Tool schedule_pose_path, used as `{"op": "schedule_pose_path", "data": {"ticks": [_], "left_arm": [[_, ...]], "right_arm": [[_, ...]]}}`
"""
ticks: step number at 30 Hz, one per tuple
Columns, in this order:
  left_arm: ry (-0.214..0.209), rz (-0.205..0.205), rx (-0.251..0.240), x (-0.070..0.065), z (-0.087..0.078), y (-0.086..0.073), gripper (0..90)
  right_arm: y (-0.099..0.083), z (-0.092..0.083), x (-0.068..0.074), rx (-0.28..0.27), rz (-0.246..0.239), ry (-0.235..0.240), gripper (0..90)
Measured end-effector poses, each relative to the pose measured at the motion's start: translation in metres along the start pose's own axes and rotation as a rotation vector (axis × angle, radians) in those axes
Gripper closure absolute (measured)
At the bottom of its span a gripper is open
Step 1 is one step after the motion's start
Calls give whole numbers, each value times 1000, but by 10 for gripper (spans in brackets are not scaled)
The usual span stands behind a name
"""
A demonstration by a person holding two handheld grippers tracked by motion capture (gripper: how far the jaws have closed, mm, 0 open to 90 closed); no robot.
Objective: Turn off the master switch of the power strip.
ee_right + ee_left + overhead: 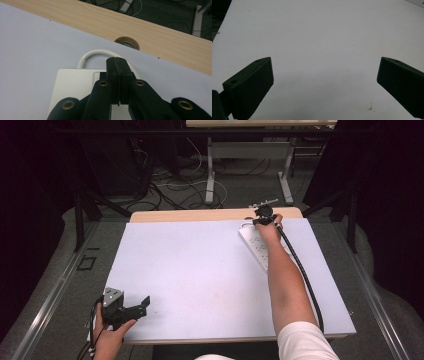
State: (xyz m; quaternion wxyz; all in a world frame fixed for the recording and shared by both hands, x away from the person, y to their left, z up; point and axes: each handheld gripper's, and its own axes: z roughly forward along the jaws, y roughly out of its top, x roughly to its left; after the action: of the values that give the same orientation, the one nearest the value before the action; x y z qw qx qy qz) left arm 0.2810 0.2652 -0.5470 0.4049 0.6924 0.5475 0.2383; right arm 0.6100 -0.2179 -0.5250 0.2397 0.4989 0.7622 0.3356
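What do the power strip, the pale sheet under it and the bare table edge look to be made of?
Power strip: smooth white moulded plastic by its look, with an even matte face and rounded corners. Pale sheet: matte and flat, lying over the table; paper, card or thin plastic, I can't tell which. Table edge: light wood grain, probably laminate, since the pattern is very even.
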Motion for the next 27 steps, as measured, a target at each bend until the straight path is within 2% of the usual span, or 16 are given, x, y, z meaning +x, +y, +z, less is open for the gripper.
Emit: {"op": "schedule_pose_path", "data": {"ticks": [4,7,10,16,17,27], "left_arm": [[3,-6,1,1,-1,-2,8],[7,-9,6,1,-2,-3,8],[9,-10,2,0,-3,-3,8],[8,-4,6,-1,-2,-3,8],[8,-4,7,-1,-2,-4,8],[5,-5,17,-1,-1,-4,8]], "right_arm": [[-3,5,2,25,1,-4,900],[-3,6,3,16,0,-7,900],[-3,6,5,34,8,-19,900],[-3,5,5,57,-16,-10,900],[-3,4,6,55,-5,-5,900],[-6,6,7,33,-27,-15,900]]}}
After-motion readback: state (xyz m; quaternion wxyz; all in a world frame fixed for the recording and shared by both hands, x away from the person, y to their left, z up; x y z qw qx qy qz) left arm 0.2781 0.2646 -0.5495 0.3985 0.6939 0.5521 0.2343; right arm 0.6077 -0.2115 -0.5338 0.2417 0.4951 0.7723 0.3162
